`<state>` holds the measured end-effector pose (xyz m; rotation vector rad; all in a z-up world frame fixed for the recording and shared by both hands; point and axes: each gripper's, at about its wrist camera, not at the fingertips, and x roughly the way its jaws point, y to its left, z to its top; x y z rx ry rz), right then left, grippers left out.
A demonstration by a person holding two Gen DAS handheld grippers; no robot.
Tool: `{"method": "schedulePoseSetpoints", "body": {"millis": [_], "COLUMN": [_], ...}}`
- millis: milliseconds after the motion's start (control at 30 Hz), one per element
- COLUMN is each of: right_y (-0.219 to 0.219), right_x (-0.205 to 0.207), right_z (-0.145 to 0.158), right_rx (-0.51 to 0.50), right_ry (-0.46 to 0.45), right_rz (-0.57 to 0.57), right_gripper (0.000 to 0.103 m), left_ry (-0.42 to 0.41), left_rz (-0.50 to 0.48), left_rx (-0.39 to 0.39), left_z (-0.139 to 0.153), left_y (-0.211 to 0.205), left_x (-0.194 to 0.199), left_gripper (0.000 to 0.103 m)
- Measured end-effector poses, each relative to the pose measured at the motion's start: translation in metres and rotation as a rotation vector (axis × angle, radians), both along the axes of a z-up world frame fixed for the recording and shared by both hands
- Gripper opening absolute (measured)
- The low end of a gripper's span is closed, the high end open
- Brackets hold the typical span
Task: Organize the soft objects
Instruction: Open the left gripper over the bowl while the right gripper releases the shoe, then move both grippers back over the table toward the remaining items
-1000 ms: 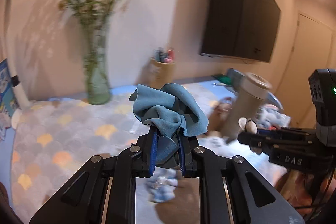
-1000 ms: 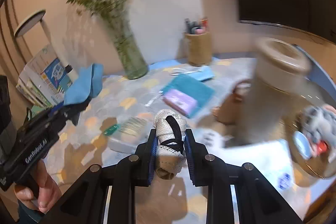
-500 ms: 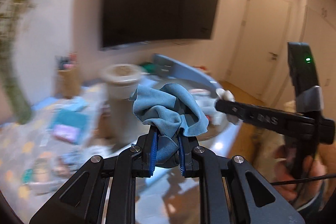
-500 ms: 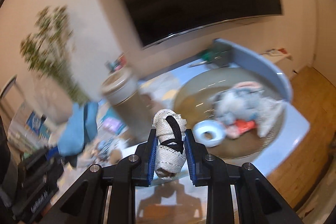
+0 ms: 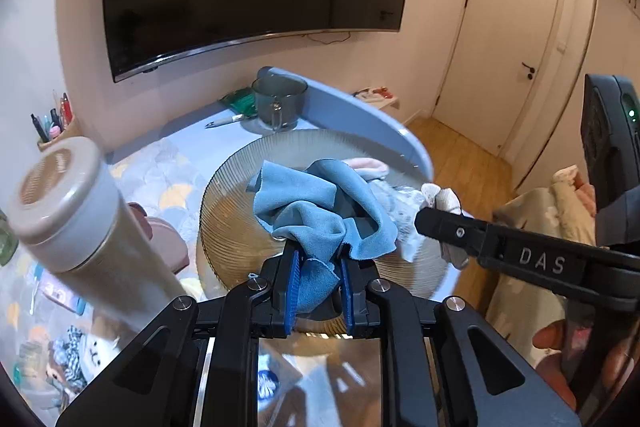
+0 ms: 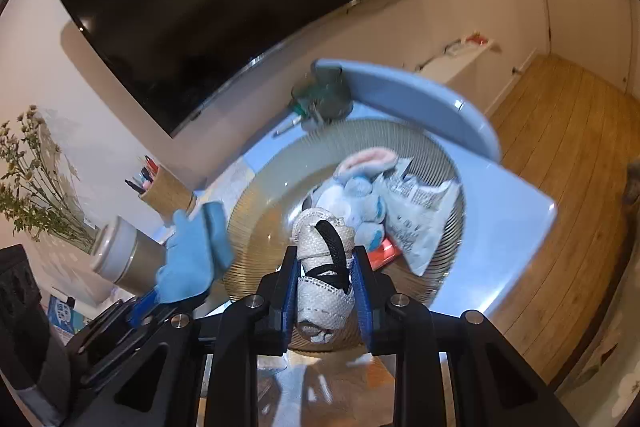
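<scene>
At far left a tall beige tumbler [image 5: 76, 203] stands on the patterned surface [image 5: 160, 167]. Centre: the left gripper [image 5: 319, 285], nearly closed, clamps a crumpled blue cloth [image 5: 320, 211] above the ribbed glass dish [image 5: 232, 211]. To the right, the right gripper [image 6: 325, 285], likewise almost shut, pinches a rolled white fabric bundle with a black strap [image 6: 326, 251] over the same dish, which already contains a blue-and-pink plush toy [image 6: 360, 187] and, touching it, a printed soft packet [image 6: 416, 211].
</scene>
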<state>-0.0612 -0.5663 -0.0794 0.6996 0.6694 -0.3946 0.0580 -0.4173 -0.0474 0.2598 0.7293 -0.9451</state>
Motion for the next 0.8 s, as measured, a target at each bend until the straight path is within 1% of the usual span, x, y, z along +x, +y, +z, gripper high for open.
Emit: {"method": "schedulePoseSetpoints", "body": {"millis": [33, 67, 100, 133, 167, 200, 233, 300, 367, 467, 567, 667, 800], "right_y": [-0.002, -0.004, -0.006, -0.008, -0.011, -0.012, -0.013, -0.012, -0.011, -0.004, 0.006, 0.021, 0.051], "right_x": [0.005, 0.008, 0.013, 0.015, 0.016, 0.014, 0.012, 0.007, 0.004, -0.005, -0.009, -0.011, -0.007], "right_z": [-0.004, -0.007, -0.011, -0.014, -0.018, -0.02, -0.02, -0.017, -0.015, -0.01, -0.004, -0.001, 0.002], "right_rx": [0.0, -0.002, 0.003, 0.015, 0.051, 0.068, 0.072, 0.051, 0.05, 0.052, 0.027, 0.035, 0.014], "right_ry": [0.017, 0.029, 0.051, 0.061, 0.063, 0.042, 0.023, 0.022, 0.019, 0.007, 0.011, -0.002, 0.004], "right_rz": [0.003, 0.003, 0.003, 0.003, 0.01, 0.014, 0.012, -0.002, -0.005, 0.001, 0.005, 0.029, 0.079], "right_gripper": [0.025, 0.025, 0.03, 0.044, 0.052, 0.058, 0.058, 0.058, 0.058, 0.058, 0.058, 0.058, 0.058], "left_ry": [0.01, 0.022, 0.036, 0.041, 0.04, 0.034, 0.035, 0.041, 0.042, 0.024, -0.004, -0.015, -0.042], "left_rz": [-0.01, -0.012, 0.0, 0.004, 0.008, 0.008, 0.0, -0.018, -0.037, -0.058, -0.056, -0.044, 0.002], "left_rx": [0.002, 0.001, -0.003, -0.005, -0.007, -0.011, -0.017, -0.032, -0.047, -0.07, -0.093, -0.113, -0.144], "left_z": [-0.003, -0.006, -0.009, -0.01, -0.011, -0.011, -0.01, -0.007, -0.001, 0.01, 0.022, 0.032, 0.045], "left_y": [-0.002, -0.002, 0.0, 0.0, 0.002, 0.005, 0.007, 0.01, 0.017, 0.032, 0.052, 0.074, 0.115], "left_x": [0.002, 0.003, 0.006, 0.007, 0.007, 0.007, 0.007, 0.004, -0.004, -0.016, -0.027, -0.033, -0.037], "left_gripper": [0.025, 0.04, 0.046, 0.061, 0.069, 0.069, 0.069, 0.069, 0.069, 0.069, 0.069, 0.069, 0.069]}}
